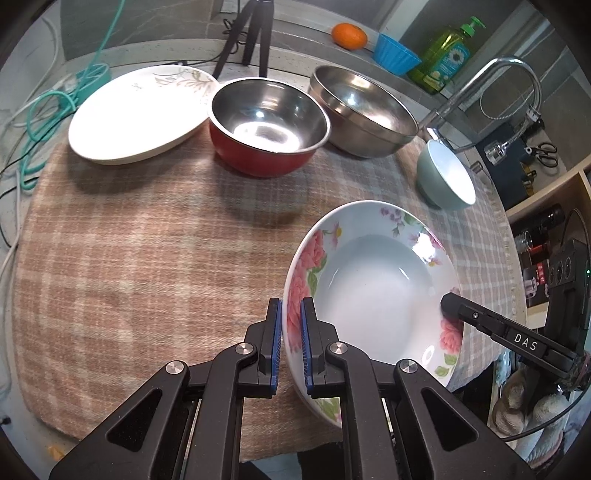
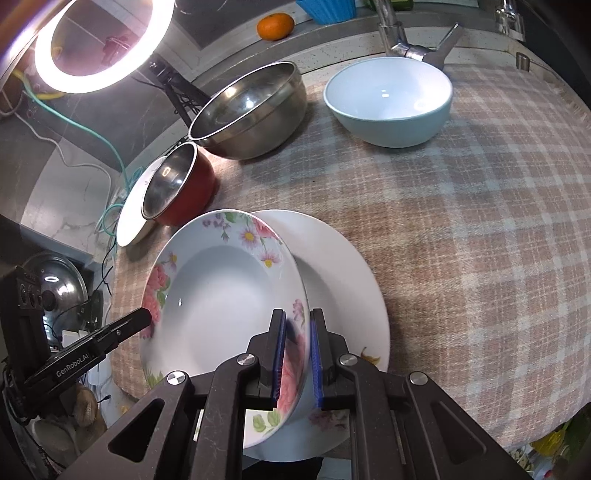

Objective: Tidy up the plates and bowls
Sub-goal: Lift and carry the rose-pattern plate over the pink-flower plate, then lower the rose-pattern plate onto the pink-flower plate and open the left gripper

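A floral-rimmed deep plate [image 1: 373, 288] is held tilted above the checked cloth by both grippers. My left gripper [image 1: 291, 343] is shut on its left rim. My right gripper [image 2: 298, 360] is shut on its opposite rim [image 2: 295, 354]; its finger tip shows in the left wrist view [image 1: 452, 302]. In the right wrist view the floral plate [image 2: 221, 295] hangs over a white plate [image 2: 347, 280] lying on the cloth. Further back stand a red steel bowl [image 1: 267, 127], a large steel bowl [image 1: 364, 110], a pale green bowl [image 1: 445, 175] and a white oval plate [image 1: 144, 114].
A checked cloth [image 1: 147, 258] covers the counter. A faucet [image 1: 491, 85], soap bottle [image 1: 447, 55], blue cup [image 1: 395, 53] and orange [image 1: 349, 36] stand behind. Cables [image 1: 44, 118] and a tripod [image 1: 251, 33] are at the back left. A ring light [image 2: 96, 44] glows on the left.
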